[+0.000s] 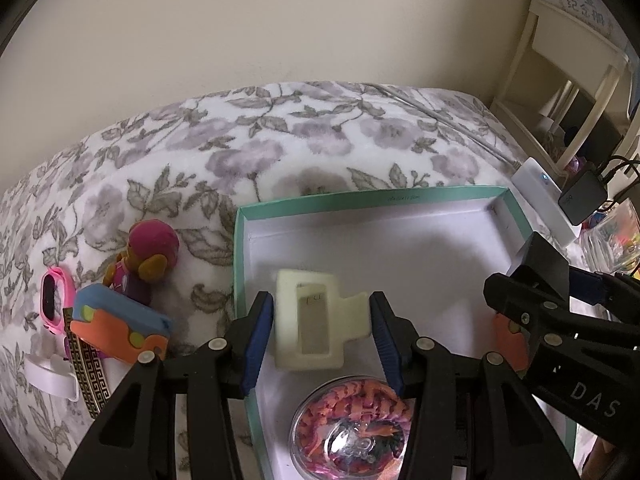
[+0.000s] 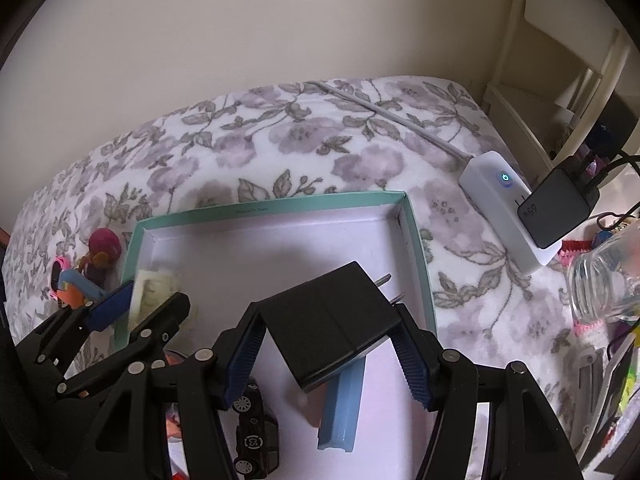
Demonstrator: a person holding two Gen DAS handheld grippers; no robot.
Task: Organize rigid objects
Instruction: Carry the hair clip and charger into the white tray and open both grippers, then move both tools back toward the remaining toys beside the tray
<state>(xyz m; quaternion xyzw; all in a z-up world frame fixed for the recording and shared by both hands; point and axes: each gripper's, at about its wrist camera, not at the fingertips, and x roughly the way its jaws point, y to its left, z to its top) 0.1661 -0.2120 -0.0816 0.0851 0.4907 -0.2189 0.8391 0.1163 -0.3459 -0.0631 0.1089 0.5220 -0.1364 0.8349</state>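
My left gripper (image 1: 322,340) is shut on a cream plastic holder (image 1: 308,320) with a window, held just over the white floor of the teal box (image 1: 240,264). In the right wrist view the holder (image 2: 152,292) stands on edge between those fingers. My right gripper (image 2: 328,364) is shut on a black plug adapter (image 2: 332,320), prongs pointing away, above the box's right half. A clear ball (image 1: 352,420) with an orange and pink toy inside, a dark toy car (image 2: 256,432) and a blue bar (image 2: 344,404) lie in the box.
Left of the box on the flowered blanket lie a pink-capped doll (image 1: 144,256), a pink watch (image 1: 54,300), a blue and orange toy (image 1: 120,328) and a white hook (image 1: 52,376). To the right are a white power strip (image 2: 504,208) with a black charger (image 2: 556,208) and a glass jar (image 2: 604,280).
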